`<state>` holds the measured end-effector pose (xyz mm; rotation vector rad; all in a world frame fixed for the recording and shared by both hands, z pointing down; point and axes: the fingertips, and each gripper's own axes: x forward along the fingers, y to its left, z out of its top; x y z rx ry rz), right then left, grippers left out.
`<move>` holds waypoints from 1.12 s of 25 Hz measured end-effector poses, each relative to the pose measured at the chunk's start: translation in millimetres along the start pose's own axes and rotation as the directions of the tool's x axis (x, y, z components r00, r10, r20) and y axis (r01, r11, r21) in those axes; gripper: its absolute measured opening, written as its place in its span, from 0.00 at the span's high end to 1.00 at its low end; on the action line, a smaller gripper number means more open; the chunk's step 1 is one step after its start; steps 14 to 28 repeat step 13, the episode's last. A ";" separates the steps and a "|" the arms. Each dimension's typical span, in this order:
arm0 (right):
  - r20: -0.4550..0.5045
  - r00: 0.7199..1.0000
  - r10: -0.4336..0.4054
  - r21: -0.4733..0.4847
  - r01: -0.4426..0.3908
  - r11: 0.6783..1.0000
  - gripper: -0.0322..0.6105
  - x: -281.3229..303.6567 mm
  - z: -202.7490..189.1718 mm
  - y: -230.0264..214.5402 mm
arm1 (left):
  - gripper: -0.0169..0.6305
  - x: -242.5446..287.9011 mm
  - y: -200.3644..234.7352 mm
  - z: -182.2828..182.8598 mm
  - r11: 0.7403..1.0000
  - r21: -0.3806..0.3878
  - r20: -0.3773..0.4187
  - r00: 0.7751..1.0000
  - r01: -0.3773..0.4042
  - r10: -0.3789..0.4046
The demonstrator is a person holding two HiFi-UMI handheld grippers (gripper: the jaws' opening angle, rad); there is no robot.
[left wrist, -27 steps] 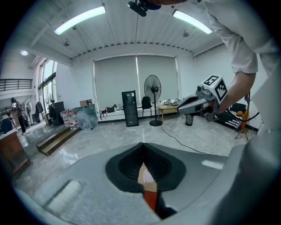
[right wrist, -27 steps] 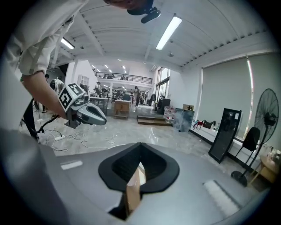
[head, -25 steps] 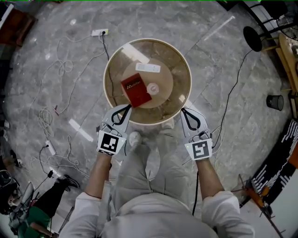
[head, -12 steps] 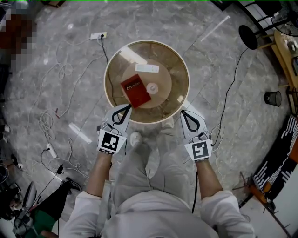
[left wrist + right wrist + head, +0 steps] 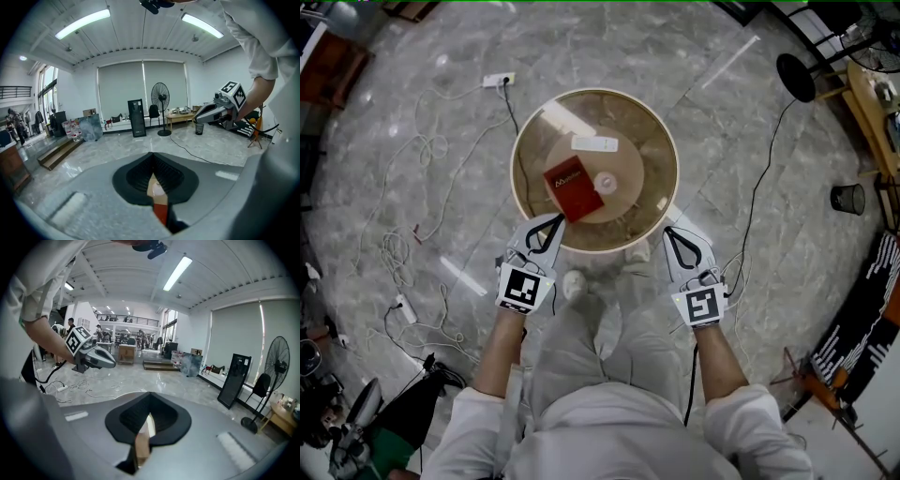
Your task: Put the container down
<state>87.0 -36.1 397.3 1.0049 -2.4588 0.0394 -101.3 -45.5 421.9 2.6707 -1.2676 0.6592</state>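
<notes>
In the head view a round container with a cream rim and see-through brown walls hangs above the floor in front of me. On its bottom lie a red box, a white bar and a small white round piece. My left gripper is shut on the near-left rim and my right gripper on the near-right rim. In the left gripper view a beige and red sliver sits between the shut jaws of the left gripper. In the right gripper view the right gripper pinches a beige edge.
The floor is grey marble with loose cables and a power strip at the left. A fan base and a black bin stand at the right. My shoes are just below the container. A person is at the bottom left.
The container looks slightly smaller and a little further forward than a second ago. Both grippers keep their hold on its rim.
</notes>
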 end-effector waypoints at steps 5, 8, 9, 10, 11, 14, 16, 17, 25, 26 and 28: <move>0.008 1.000 0.001 -0.010 -0.001 1.000 0.94 -3.0 0.7 -2.3 | 0.96 -2.2 -0.4 5.1 1.000 -0.002 0.001 1.000 -0.004 0.004; 0.013 1.000 0.001 -0.010 -0.001 1.000 0.94 -1.9 0.5 -3.4 | 0.96 -2.0 1.1 7.7 1.000 0.001 0.000 1.000 -0.004 0.004; 0.012 1.000 0.000 -0.009 0.000 1.000 0.94 -0.6 2.6 -4.1 | 0.96 -1.5 2.1 8.0 1.000 0.001 -0.001 1.000 -0.004 0.004; 0.010 1.000 -0.001 -0.009 0.001 1.000 0.94 0.9 6.2 -4.6 | 0.96 -1.0 3.2 8.3 1.000 0.000 -0.001 1.000 -0.004 0.004; 0.008 1.000 -0.001 -0.009 0.001 1.000 0.94 2.3 9.6 -5.1 | 0.96 -0.7 4.3 8.4 1.000 0.000 -0.002 1.000 -0.004 0.004; 0.005 1.000 0.000 -0.011 0.000 1.000 0.94 4.8 14.5 -6.1 | 0.96 0.1 6.3 8.6 1.000 -0.001 -0.003 1.000 -0.004 0.004; 0.005 1.000 0.000 -0.011 0.000 1.000 0.94 4.8 14.5 -6.1 | 0.96 0.1 6.3 8.6 1.000 -0.001 -0.003 1.000 -0.004 0.004; 0.005 1.000 0.000 -0.011 0.000 1.000 0.94 4.8 14.5 -6.1 | 0.96 0.1 6.3 8.6 1.000 -0.001 -0.003 1.000 -0.004 0.004; 0.005 1.000 0.000 -0.011 0.000 1.000 0.94 4.8 14.5 -6.1 | 0.96 0.1 6.3 8.6 1.000 -0.001 -0.003 1.000 -0.004 0.004; 0.005 1.000 0.000 -0.011 0.000 1.000 0.94 4.8 14.5 -6.1 | 0.96 0.1 6.3 8.6 1.000 -0.001 -0.003 1.000 -0.004 0.004; 0.005 1.000 0.000 -0.011 0.000 1.000 0.94 4.8 14.5 -6.1 | 0.96 0.1 6.3 8.6 1.000 -0.001 -0.003 1.000 -0.004 0.004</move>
